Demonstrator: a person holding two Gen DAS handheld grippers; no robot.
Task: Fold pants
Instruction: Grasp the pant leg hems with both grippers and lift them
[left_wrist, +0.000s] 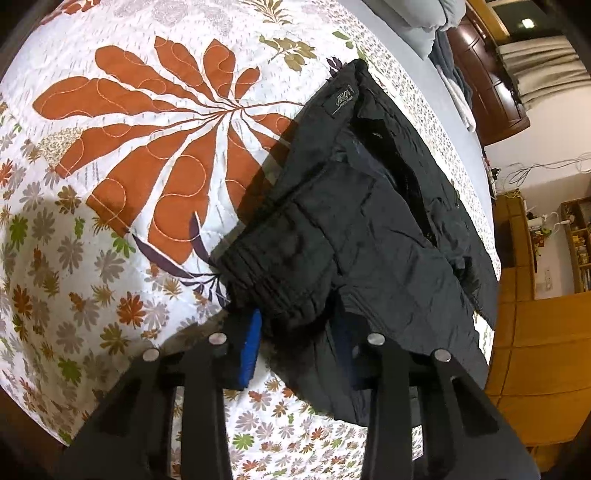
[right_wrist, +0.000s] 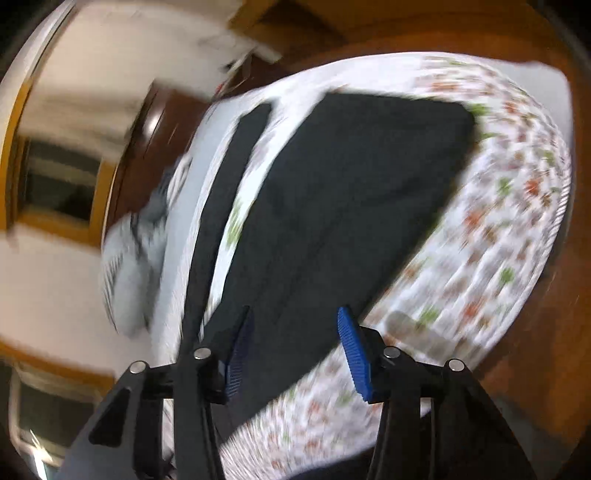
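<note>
Black pants (left_wrist: 369, 229) lie on a floral quilt (left_wrist: 129, 166), waistband label at the far end, the near part bunched. My left gripper (left_wrist: 295, 343) is open, its blue pads (left_wrist: 251, 347) either side of the bunched near edge of the pants; the right pad is hidden behind the cloth. In the blurred right wrist view the pants (right_wrist: 351, 199) lie flat on the quilt (right_wrist: 498, 240). My right gripper (right_wrist: 295, 354) is open and empty, above the near end of the pants.
The bed edge runs along the right in the left wrist view, with wooden floor (left_wrist: 535, 369) and shelves (left_wrist: 580, 243) beyond. Grey pillows (left_wrist: 424, 22) lie at the head. A dark strip (right_wrist: 225, 192) lies beside the pants in the right wrist view.
</note>
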